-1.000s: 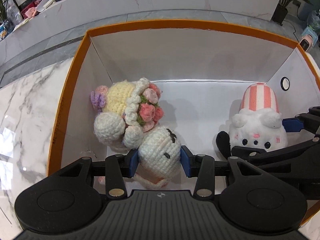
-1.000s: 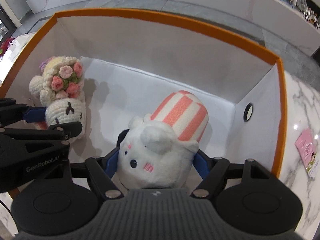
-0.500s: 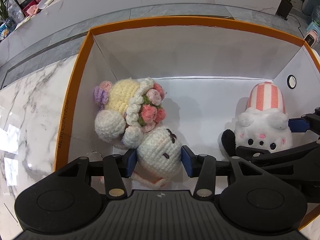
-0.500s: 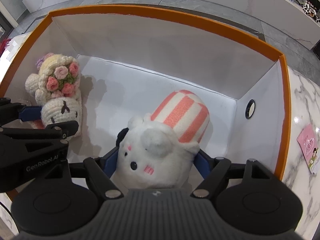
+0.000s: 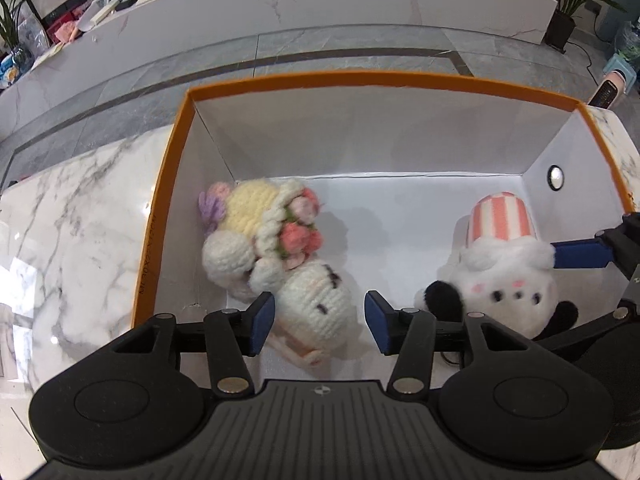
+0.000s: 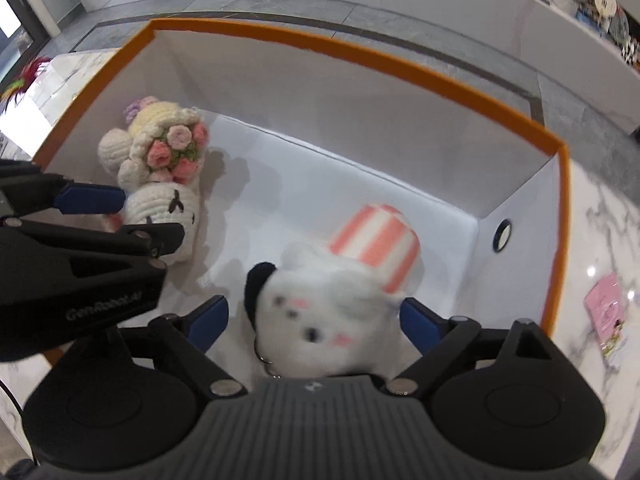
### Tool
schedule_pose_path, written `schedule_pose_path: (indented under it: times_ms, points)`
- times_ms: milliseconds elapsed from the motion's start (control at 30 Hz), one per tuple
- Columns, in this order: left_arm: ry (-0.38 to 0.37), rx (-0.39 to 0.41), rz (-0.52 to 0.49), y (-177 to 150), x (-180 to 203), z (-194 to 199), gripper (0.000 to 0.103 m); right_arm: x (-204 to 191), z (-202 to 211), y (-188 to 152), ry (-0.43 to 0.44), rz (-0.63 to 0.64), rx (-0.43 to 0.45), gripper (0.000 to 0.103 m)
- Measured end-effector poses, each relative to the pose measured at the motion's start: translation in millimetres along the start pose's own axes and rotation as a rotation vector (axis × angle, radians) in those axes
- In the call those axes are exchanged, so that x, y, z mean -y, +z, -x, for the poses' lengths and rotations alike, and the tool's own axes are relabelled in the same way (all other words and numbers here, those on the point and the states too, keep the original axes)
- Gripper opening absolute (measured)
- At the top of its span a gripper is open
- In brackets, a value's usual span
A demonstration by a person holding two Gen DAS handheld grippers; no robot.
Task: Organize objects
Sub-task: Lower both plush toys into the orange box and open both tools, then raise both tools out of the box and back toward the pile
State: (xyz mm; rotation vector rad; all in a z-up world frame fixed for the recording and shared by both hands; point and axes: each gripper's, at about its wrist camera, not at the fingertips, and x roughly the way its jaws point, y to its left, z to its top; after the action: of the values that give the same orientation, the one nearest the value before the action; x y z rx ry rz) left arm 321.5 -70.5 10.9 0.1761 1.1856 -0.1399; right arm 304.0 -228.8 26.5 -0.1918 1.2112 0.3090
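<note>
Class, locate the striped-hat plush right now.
The striped-hat plush lies on the box floor, right side, between the opening right gripper pads, apart from the crochet doll.

An orange-rimmed box (image 5: 160, 216) with white inner walls sits on a marble desk (image 5: 68, 216). Inside it, near its left wall, lies a crocheted doll (image 5: 276, 248) with a cream hat, pink yarn flowers and a white head. The left gripper (image 5: 320, 320) points down into the box with its jaws opening; the doll's head is between the blue pads (image 5: 262, 322), the left pad touching it, the right pad apart from it. Toward the box's right wall lies a white plush toy (image 5: 508, 276) with a pink-and-white striped hat and black ears. The right gripper (image 5: 584, 254) reaches into the box at its right edge, one blue pad just beside the plush.
</note>
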Motion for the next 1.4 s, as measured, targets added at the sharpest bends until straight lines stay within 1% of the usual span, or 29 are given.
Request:
schedule_pose_path:
  times_ms: [100,333,433,500,600,700,900,1033,1200,1400]
  points:
    - [0.000,0.009,0.001,-3,4,8,0.058,-3,10,-4,-0.012,0.006,0.009,0.093]
    - [0.005,0.048,-0.001,-16,6,40,0.058,-8,41,-18,-0.032,0.014,0.036,0.094]
    - [0.012,0.070,-0.006,-28,9,59,0.059,-12,57,-26,-0.036,0.014,0.053,0.094]
    - [0.018,0.085,-0.009,-34,11,70,0.062,-15,69,-32,-0.040,0.015,0.065,0.094]
    - [0.014,0.101,-0.008,-47,11,89,0.062,-22,89,-43,-0.050,0.023,0.085,0.097]
    - [0.016,0.121,-0.016,-64,15,108,0.062,-30,111,-60,-0.053,0.029,0.100,0.097]
    - [0.011,0.159,-0.026,-101,20,145,0.063,-44,141,-98,-0.055,0.037,0.118,0.098]
    - [0.037,0.211,-0.042,-130,28,170,0.064,-56,161,-128,-0.054,0.048,0.130,0.098]
    - [0.029,0.266,-0.043,-165,35,196,0.064,-72,185,-162,-0.049,0.070,0.148,0.098]
    - [0.023,0.321,-0.042,-200,43,220,0.065,-90,209,-199,-0.051,0.100,0.167,0.099]
